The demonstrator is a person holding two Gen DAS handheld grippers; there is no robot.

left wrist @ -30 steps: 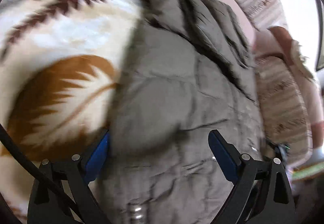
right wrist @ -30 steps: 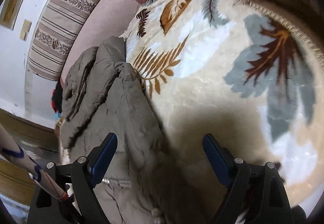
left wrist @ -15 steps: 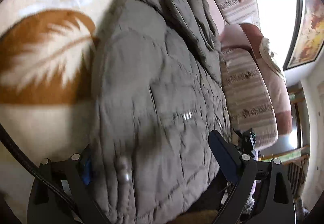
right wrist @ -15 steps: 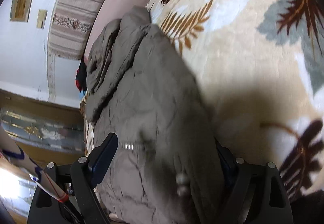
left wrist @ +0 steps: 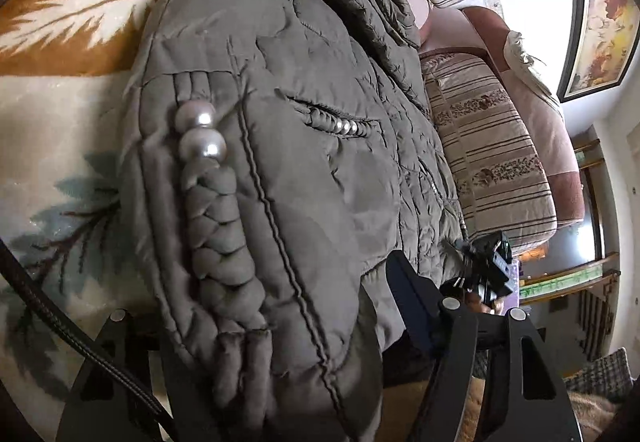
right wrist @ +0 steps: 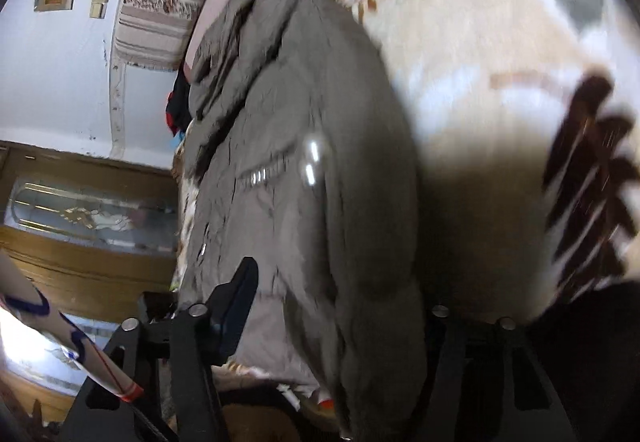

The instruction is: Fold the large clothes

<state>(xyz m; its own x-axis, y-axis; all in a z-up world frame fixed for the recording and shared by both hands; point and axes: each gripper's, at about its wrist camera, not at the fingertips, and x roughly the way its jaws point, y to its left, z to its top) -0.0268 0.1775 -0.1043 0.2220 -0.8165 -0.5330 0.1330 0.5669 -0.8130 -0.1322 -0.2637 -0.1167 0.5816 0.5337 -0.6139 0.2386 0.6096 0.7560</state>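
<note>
The grey-green padded jacket (left wrist: 304,146) lies on a leaf-patterned blanket (left wrist: 60,110) along the blanket's edge next to the striped sofa cushions (left wrist: 492,146), its collar end toward the far side and its hem at the near edge.

A second ago both tools stood wide apart with the hem loose between them and much blanket showing. Now each camera is filled by jacket. The left tool (left wrist: 276,326) has its jaws closing around a thick roll of hem carrying a braided trim with two pearl beads (left wrist: 202,136); the right-hand finger (left wrist: 412,306) sits just beside the fabric, while the other is buried under it. The right tool (right wrist: 332,306) is closing too, with the opposite hem corner bulging between its jaws. That view is smeared by motion, so whether its pads already press the cloth I cannot tell for sure; in both views they seem short of a firm pinch.

By my reading the grasp on the two hem corners is nearly made, and the fold itself is not yet begun. The padding is bulky, so a shallow bite could slip when lifted.
</note>
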